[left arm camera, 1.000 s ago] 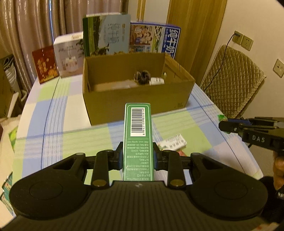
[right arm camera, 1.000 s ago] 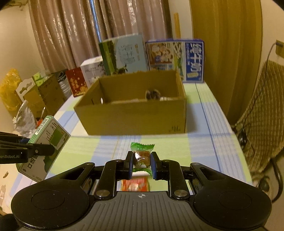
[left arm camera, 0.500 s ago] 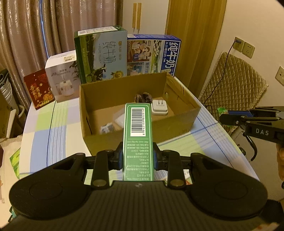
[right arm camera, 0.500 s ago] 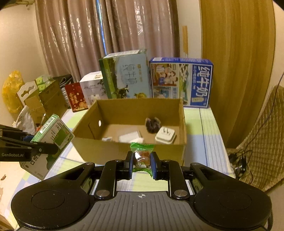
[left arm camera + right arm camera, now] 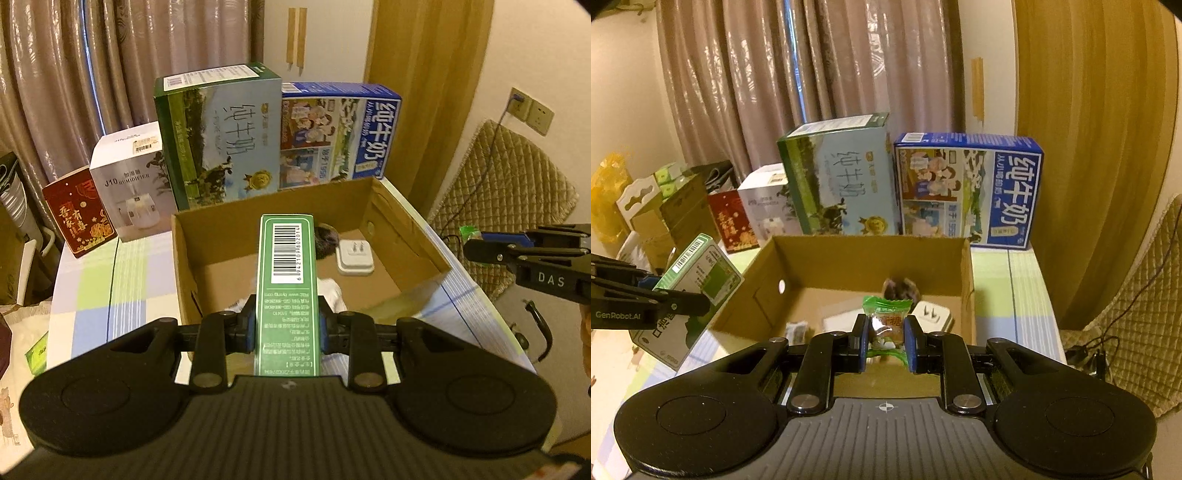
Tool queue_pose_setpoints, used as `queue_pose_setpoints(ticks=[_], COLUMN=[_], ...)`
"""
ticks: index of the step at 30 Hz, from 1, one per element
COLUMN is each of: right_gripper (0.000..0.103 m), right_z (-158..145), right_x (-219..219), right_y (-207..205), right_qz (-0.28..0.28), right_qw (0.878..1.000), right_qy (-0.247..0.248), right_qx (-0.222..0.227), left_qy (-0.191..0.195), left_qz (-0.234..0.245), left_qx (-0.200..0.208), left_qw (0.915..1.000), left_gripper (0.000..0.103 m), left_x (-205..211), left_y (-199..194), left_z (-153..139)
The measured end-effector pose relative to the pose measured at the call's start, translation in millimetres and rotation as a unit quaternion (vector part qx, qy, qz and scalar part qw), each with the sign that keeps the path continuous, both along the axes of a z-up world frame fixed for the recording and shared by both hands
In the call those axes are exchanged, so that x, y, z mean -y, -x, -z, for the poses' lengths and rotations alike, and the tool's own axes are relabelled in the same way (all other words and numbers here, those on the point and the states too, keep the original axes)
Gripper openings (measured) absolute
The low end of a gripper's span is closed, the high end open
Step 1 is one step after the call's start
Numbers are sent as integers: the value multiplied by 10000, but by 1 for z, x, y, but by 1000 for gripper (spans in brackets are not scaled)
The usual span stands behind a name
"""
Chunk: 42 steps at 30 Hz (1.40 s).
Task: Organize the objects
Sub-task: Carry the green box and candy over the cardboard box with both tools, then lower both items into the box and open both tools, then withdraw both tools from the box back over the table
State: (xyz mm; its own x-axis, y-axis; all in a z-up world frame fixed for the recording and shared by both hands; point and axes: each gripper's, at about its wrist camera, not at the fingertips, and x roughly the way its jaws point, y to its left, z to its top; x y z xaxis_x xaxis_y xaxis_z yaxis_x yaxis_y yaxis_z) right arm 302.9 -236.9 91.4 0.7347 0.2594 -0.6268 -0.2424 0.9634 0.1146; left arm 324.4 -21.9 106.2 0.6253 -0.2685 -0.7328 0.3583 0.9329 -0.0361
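The left tongs (image 5: pixel 287 328) are clamped on one slim green carton (image 5: pixel 286 280), barcode face up, held in the air over the near wall of the cardboard box (image 5: pixel 406 240). From the right wrist view the same carton (image 5: pixel 698 280) hangs just outside the box's left corner, tilted. The right tongs (image 5: pixel 886 341) pinch one small green-wrapped candy (image 5: pixel 886 321) between blue pads, poised above the near rim of the box (image 5: pixel 967 280).

The box is open-topped with four upright walls. Inside I count a white plug adapter (image 5: pixel 354 256), a dark fuzzy lump (image 5: pixel 327 240) beside it, and pale packets (image 5: pixel 332 291) partly hidden behind the carton; a small wrapped item (image 5: pixel 796 330) lies near the left wall. Much of the box floor is bare brown card.

Behind the box, four cartons stand in a row along the far side of the tabletop (image 5: pixel 110 288): a red one (image 5: pixel 77 218), a white humidifier box (image 5: pixel 129 184), a tall green milk case (image 5: pixel 221 140) and a blue milk case (image 5: pixel 340 133). The two milk cases stand just beyond the back wall.

To the left of the box the checked cloth is open as far as the tabletop's edge. On the right only a narrow strip remains before the edge, with a quilted chair (image 5: pixel 506 192) beyond.
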Motion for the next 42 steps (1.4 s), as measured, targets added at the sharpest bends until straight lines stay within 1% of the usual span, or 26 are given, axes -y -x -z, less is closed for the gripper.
queue_pose_setpoints(ticks=[6, 13, 21, 24, 25, 26, 27, 28, 29, 31, 33, 38, 40, 42], right_gripper=[17, 17, 17, 17, 19, 29, 38, 51, 54, 54, 54, 55, 57, 63], right_z=[9, 30, 49, 52, 54, 54, 55, 55, 54, 53, 52, 47, 44, 41], right_x=[-1, -2, 0, -1, 1, 3, 5, 7, 10, 13, 15, 23, 26, 26], right_y=[-33, -62, -81, -84, -86, -88, -89, -89, -88, -85, -80, -53, -36, -18], right_qz=[38, 89, 149, 100, 106, 150, 198, 241, 271, 277, 273, 301, 330, 320], right_qw=[9999, 9995, 9991, 9992, 9989, 9986, 9982, 9976, 9971, 9969, 9969, 9963, 9961, 9965], right_qy=[-29, -88, -172, -301, -402, -459, -526, -619, -696, -717, -729, -802, -812, -767], right_qx=[-115, -280, -354, -242, -214, -221, -220, -194, -164, -140, -133, -120, -103, -96], left_qy=[-8, 73, 127, 308, 389, 439, 433, 418, 443, 478, 432, 490, 591, 650], left_qz=[-104, -220, -229, -290, -329, -374, -436, -461, -448, -444, -447, -539, -631, -709], left_qx=[-36, -90, -91, -46, 26, 73, 88, 100, 97, 95, 122, 80, 49, 29], left_qw=[9999, 9997, 9996, 9991, 9987, 9983, 9981, 9980, 9980, 9978, 9980, 9973, 9962, 9954], left_gripper=[25, 25, 25, 25, 36, 46, 53, 52, 52, 52, 52, 52, 53, 55], left_x=[1, 0, 8, 10, 10, 10, 10, 10, 10, 7, 4, -8, -15, -20], left_y=[-33, -64, -88, -95, -96, -97, -97, -96, -95, -91, -84, -60, -46, -30], left_z=[7, 23, 45, 53, 55, 56, 57, 57, 57, 56, 55, 51, 48, 46])
